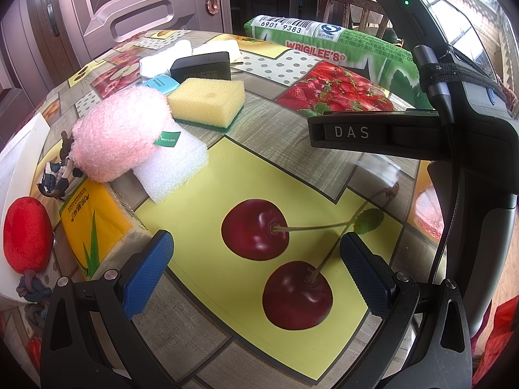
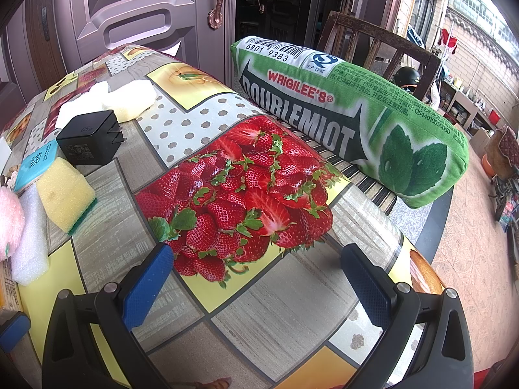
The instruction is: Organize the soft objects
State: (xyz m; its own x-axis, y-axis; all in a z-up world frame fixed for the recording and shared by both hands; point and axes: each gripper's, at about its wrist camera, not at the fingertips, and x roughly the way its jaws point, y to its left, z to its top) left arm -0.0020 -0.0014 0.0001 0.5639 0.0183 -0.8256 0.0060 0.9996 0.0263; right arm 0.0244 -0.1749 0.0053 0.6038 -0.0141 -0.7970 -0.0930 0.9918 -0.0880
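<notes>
My left gripper (image 1: 256,269) is open and empty above the cherry print on the table. A pink fluffy toy (image 1: 120,133) lies on a white foam block (image 1: 172,165), left of it. A yellow sponge (image 1: 207,100) with a green base sits behind them. A red plush (image 1: 26,240) lies at the far left. My right gripper (image 2: 256,282) is open and empty over the strawberry print. A green gum-pack pillow (image 2: 356,120) lies on a chair at the table's far right edge; it also shows in the left wrist view (image 1: 324,45). The sponge (image 2: 65,191) is at the left.
A black charger (image 2: 87,139) stands near the sponge, also in the left wrist view (image 1: 201,64). White foam pieces (image 2: 129,100) lie behind it. A yellow tissue pack (image 1: 94,223) sits by my left finger. The right gripper's body (image 1: 454,129) fills the left view's right side. A wooden chair (image 2: 373,42) stands behind the pillow.
</notes>
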